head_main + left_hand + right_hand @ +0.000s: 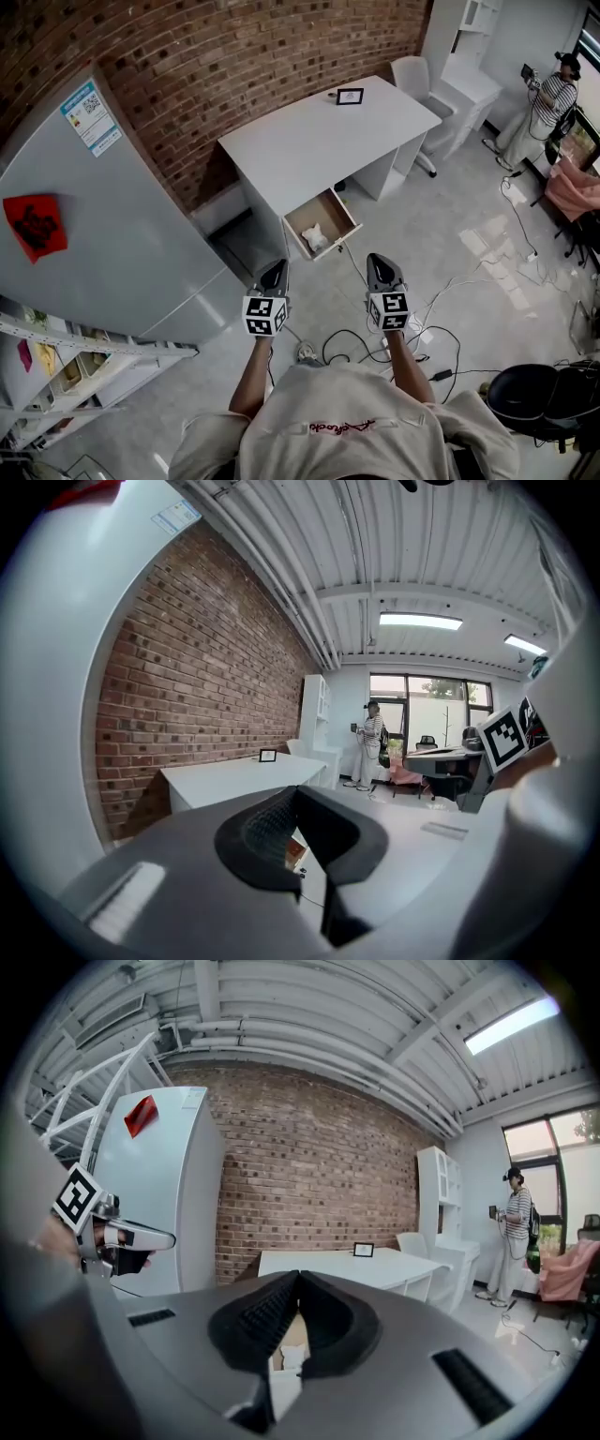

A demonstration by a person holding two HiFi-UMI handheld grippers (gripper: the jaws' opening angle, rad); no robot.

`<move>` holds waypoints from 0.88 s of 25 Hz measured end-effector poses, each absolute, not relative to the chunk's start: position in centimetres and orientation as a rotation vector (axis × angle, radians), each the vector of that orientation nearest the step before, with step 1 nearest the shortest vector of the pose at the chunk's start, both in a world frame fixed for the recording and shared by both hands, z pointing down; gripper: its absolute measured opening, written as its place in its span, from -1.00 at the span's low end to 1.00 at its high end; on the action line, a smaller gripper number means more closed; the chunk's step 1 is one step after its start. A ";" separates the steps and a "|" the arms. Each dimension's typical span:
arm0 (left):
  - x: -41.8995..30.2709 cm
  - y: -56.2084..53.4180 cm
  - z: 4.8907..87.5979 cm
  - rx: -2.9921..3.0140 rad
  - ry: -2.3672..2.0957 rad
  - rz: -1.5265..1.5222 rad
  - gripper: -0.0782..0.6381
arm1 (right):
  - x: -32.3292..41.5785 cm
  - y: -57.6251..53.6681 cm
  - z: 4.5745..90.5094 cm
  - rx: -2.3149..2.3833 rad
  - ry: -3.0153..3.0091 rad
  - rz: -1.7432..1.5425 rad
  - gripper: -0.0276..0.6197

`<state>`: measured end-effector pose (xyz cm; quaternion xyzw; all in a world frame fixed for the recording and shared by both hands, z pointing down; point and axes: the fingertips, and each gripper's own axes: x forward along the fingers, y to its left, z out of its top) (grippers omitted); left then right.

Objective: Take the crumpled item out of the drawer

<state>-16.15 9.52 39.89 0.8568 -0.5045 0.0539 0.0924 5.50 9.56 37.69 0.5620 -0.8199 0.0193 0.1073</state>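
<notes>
Closest to the head camera: both grippers are held out side by side above the floor, well short of the desk.
- left gripper (276, 267): fingers pressed together, empty, touching nothing.
- right gripper (379, 261): same, tips meeting, empty.

Floor under and just past them: loose cables (375, 347) snake off to the right, toward a black chair (548, 398) at the lower right. Only bare tile and those cables lie between the grippers and the drawer.

Left side: a big grey fridge (112, 234) with a red sticker (36, 225), standing close beside the desk corner. A shelf rack (84, 356) sits on its near side.

Ahead: a white desk (309, 141) stands against the brick wall (234, 47). Its drawer (309, 211) is pulled out toward the grippers, wood-coloured inside. The crumpled item (314, 237) is white and lies at the pulled-out end of the drawer. I can't make out anything else in there. The right gripper view shows it low, roughly in line with the closed jaws.

Desk top: a small picture frame (350, 96) sits near the far end.

Beyond: a white chair (412, 75) stands at the desk's far corner. A person (548, 98) stands well off at the far right, with a pink cloth (574, 187) near them.
</notes>
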 end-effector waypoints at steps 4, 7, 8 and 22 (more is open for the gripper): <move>-17.0 5.7 40.1 2.570 -1.469 0.168 -0.76 | 4.1 6.4 38.2 1.674 -2.400 0.062 -0.88; -17.6 3.4 40.4 2.584 -1.445 0.171 -0.76 | 3.1 4.4 38.5 1.681 -2.391 0.063 -0.88; -17.6 2.8 40.5 2.587 -1.436 0.171 -0.76 | 2.9 4.0 38.6 1.682 -2.386 0.065 -0.88; -18.1 1.5 42.4 2.591 -1.345 0.200 -0.76 | 2.0 3.8 40.7 1.704 -2.325 0.122 -0.88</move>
